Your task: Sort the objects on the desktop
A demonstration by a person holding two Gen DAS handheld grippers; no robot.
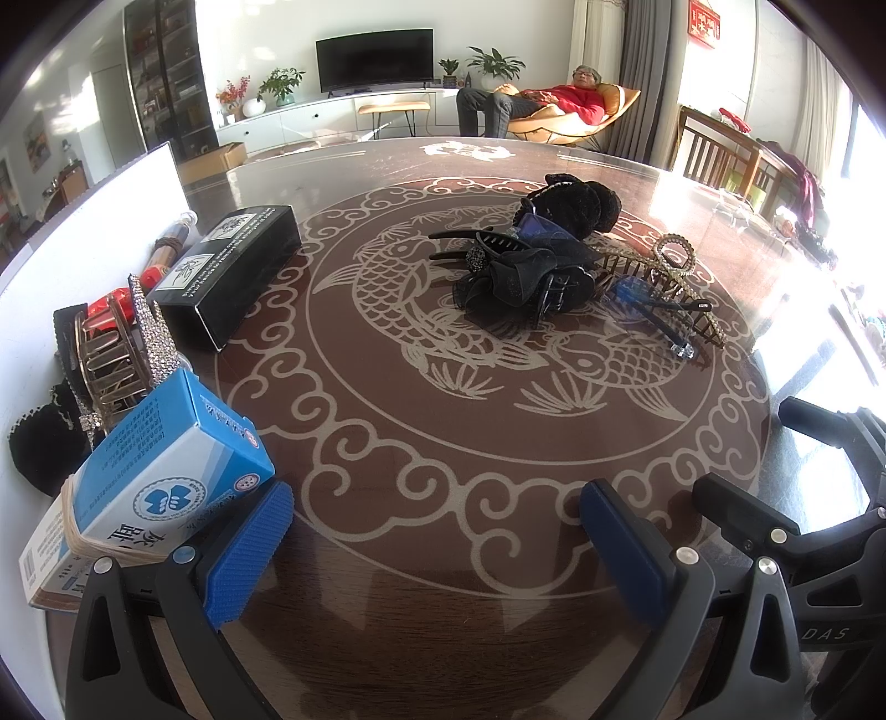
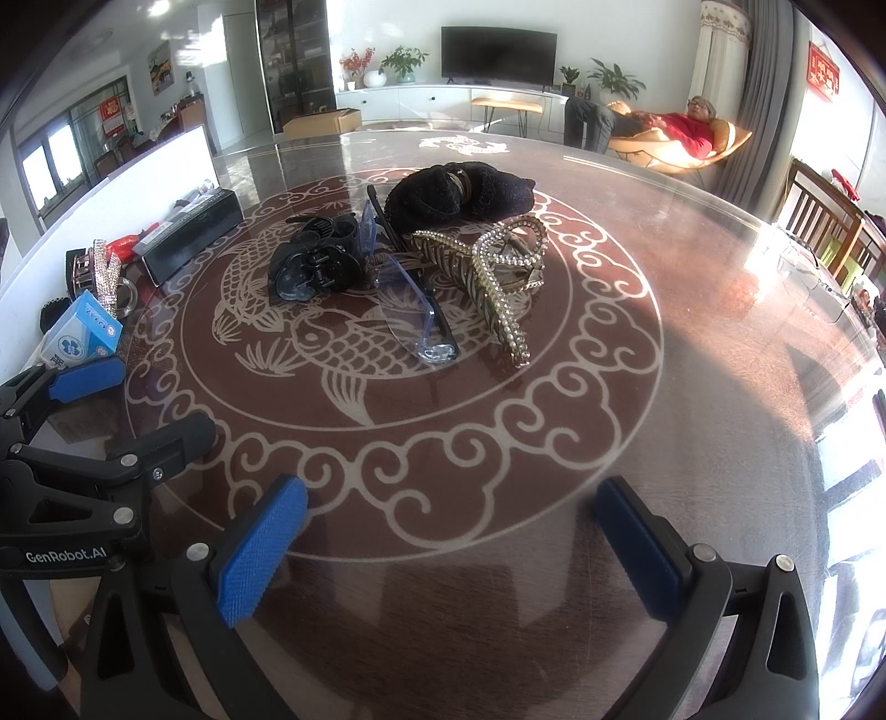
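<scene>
Living room: dark TV (image 2: pixel 498 51) on a white console, person in red reclined in an orange lounge chair (image 2: pixel 699 148). Round dark-brown table (image 2: pixel 692 421), glossy, pale carp-and-cloud inlay; near and right parts bare. Centre pile: black fuzzy scrunchie (image 2: pixel 459 191), gold rhinestone claw clip (image 2: pixel 501 271), black flower clip (image 2: pixel 313 266), blue-lensed glasses (image 2: pixel 412 310). Left edge, against a white board (image 1: pixel 111 210): black carton (image 1: pixel 232 274), small English print too blurred to read; blue medicine box (image 1: pixel 166 471), Chinese text, rubber-banded. Left gripper (image 1: pixel 437 545) beside that box, jaws spread, empty, arm marked "DAS". Right gripper (image 2: pixel 451 545) spread, empty; "GenRobot.AI" on the left one's body.
</scene>
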